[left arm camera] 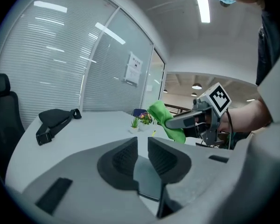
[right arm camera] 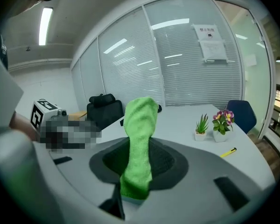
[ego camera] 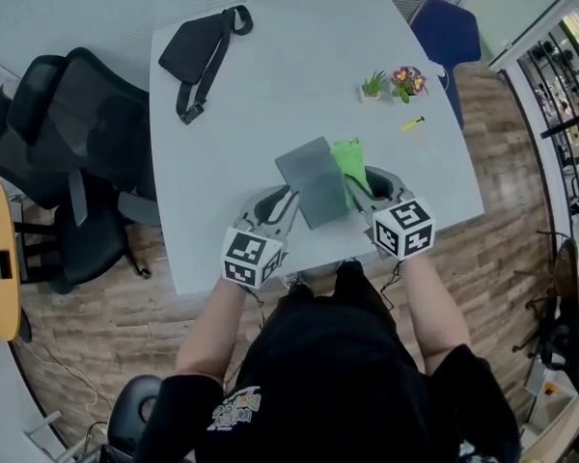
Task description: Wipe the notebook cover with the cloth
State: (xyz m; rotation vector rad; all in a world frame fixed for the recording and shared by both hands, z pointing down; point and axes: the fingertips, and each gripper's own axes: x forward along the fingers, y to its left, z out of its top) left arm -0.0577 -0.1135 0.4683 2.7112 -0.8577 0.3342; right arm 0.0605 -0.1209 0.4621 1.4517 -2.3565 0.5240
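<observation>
A grey notebook (ego camera: 314, 179) is near the front edge of the white table (ego camera: 270, 104), turned at an angle. My left gripper (ego camera: 288, 201) grips its near left corner; in the left gripper view the jaws (left arm camera: 142, 148) stand narrowly apart with the notebook's edge (left arm camera: 148, 177) between the pads. My right gripper (ego camera: 359, 186) is shut on a green cloth (ego camera: 347, 157) at the notebook's right edge. The cloth (right arm camera: 140, 143) stands up out of the right gripper (right arm camera: 139, 160). From the left gripper view the cloth (left arm camera: 161, 113) hangs off the right gripper's fingers (left arm camera: 182, 120).
A black pouch with a strap (ego camera: 198, 51) lies at the table's far left. Two small potted plants (ego camera: 394, 85) and a yellow pen (ego camera: 412, 123) sit at the right. A black office chair (ego camera: 68, 162) stands left of the table, a blue chair (ego camera: 446, 32) behind it.
</observation>
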